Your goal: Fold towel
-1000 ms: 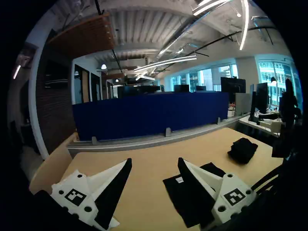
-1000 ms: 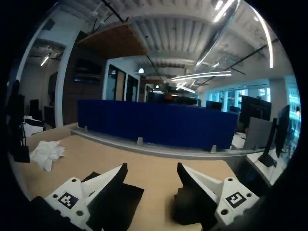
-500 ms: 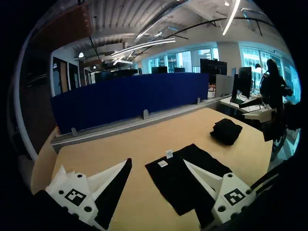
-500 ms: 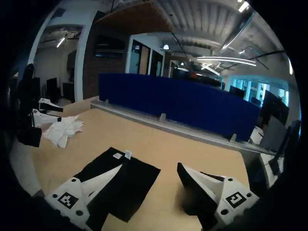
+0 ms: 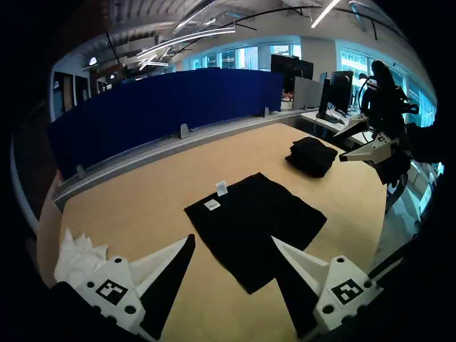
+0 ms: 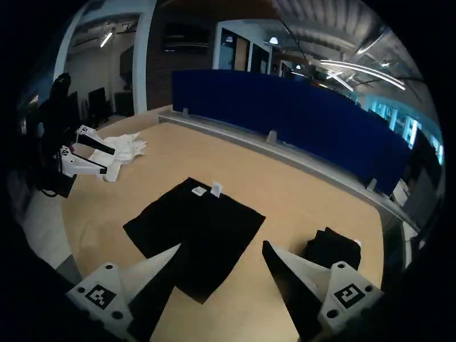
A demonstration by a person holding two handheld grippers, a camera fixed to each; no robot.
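Tipped downward since half a second ago, bringing far more of the worktop [image 5: 142, 194] before the blue partition [image 5: 154, 114] into sight. Now taking in the black towel [image 5: 256, 219] whole: spread flat as one dark, roughly square sheet, well short of the blue partition, with two small white tags [image 5: 221, 188] on the edge facing it. Set askew to the blue partition, one corner toward each camera. Too dark to make out any weave or crease. Near corner covered in the left gripper view by one finger of the left claw [image 5: 232, 237]; height above the cloth not readable. Partly cut off behind the other finger, a crumpled white cloth [image 5: 77, 259]; closer to the blue partition, a folded black stack [image 5: 310, 155], half hidden in the right gripper view behind the right claw [image 6: 222, 245]. Spread wide on both sides, gripping nothing, pointing forward and down toward the towel from opposite sides; hands out of sight.
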